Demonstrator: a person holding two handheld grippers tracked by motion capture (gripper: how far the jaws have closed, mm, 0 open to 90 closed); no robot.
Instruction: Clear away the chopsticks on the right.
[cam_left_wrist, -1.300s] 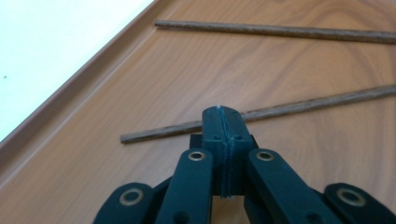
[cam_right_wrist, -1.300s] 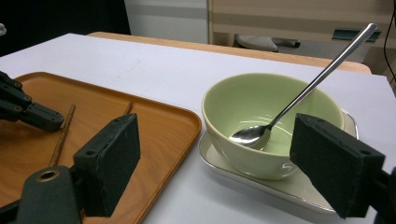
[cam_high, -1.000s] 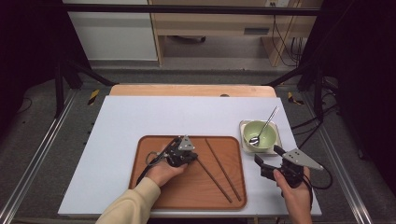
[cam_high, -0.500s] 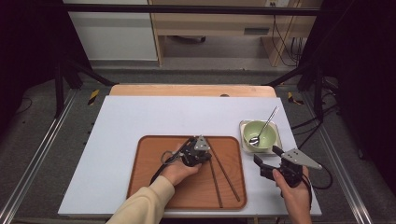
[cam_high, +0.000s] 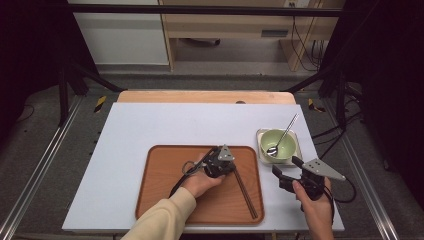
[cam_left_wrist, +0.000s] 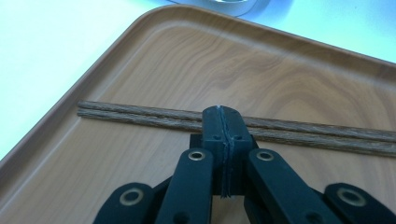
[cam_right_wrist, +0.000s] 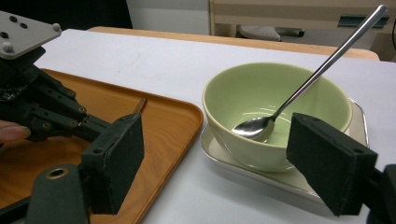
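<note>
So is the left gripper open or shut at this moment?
Shut. In the left gripper view the left gripper has its jaws pressed flat together with nothing between them, its tip just over the two wooden chopsticks lying on the tray.

The left tool (cam_high: 231, 167) is showing black linked arms with brass-ringed pivots, ribbed pads and a grey three-cornered plate. The right tool (cam_high: 286, 173) is wearing the same plate and square black pads. A cream sleeve (cam_high: 162, 220) is covering the left forearm; black cables are trailing.
</note>
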